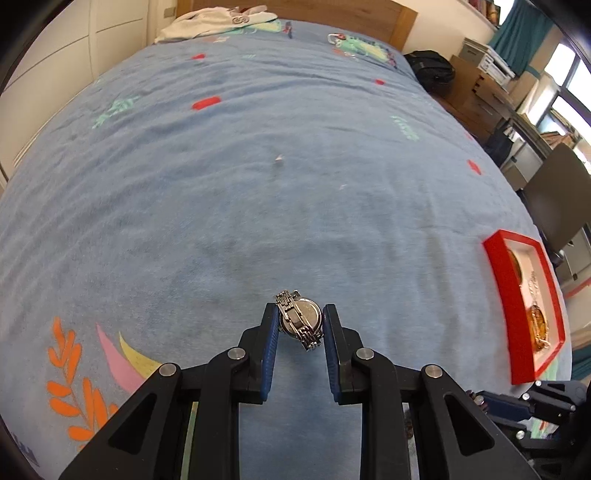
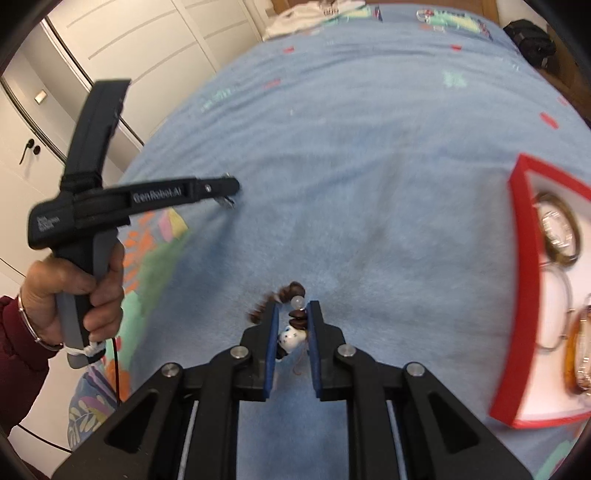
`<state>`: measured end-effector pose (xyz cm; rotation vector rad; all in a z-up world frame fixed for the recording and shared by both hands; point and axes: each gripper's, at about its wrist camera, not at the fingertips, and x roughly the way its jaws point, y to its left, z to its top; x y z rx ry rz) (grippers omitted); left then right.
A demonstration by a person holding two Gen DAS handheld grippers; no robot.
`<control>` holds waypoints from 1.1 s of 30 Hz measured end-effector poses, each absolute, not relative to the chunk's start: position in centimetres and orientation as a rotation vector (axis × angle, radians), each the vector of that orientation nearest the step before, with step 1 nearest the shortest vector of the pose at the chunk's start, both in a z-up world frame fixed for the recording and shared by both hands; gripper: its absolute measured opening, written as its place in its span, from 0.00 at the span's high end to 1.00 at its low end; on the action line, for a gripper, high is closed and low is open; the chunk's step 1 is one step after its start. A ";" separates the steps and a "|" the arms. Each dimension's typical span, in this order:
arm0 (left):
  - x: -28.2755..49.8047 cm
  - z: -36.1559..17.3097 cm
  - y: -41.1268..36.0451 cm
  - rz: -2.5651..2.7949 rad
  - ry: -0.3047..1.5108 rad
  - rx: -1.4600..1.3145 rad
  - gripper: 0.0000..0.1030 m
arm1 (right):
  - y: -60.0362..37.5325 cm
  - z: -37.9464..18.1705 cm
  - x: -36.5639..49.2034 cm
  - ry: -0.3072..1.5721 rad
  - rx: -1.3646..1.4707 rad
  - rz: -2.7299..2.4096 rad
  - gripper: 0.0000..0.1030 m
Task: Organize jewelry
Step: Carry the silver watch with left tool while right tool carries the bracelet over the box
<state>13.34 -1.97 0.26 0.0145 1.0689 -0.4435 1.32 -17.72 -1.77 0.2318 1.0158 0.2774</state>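
Observation:
My left gripper (image 1: pixel 300 317) is shut on a silver metal watch (image 1: pixel 301 319), held just above the blue bedspread (image 1: pixel 258 184). It also shows in the right wrist view (image 2: pixel 227 194) at the left, held by a hand. My right gripper (image 2: pixel 292 314) is shut on a brown and white beaded bracelet (image 2: pixel 293 319), whose beads hang out to the left. A red-rimmed white jewelry tray (image 1: pixel 496 280) lies at the right with amber bangles and a chain inside. In the right wrist view the tray (image 2: pixel 519 258) holds several bangles.
The bed's wooden headboard (image 1: pixel 332 11) and white clothes (image 1: pixel 218 20) lie at the far end. A dark bag (image 1: pixel 430 68), wooden drawers (image 1: pixel 480 99) and a chair (image 1: pixel 557 199) stand to the right of the bed. White wardrobe doors (image 2: pixel 129 48) stand to the left.

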 end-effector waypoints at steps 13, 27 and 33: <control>10.6 6.8 -11.5 -0.638 0.992 0.068 0.77 | -26.9 8.2 -1.5 0.805 0.201 0.118 0.86; 8.9 7.8 -24.0 -0.816 0.982 0.149 0.77 | -40.5 5.6 3.4 0.853 0.217 -0.061 0.86; 8.1 6.3 -27.3 -0.858 1.013 0.195 0.77 | -43.2 2.6 4.4 0.890 0.237 -0.093 0.86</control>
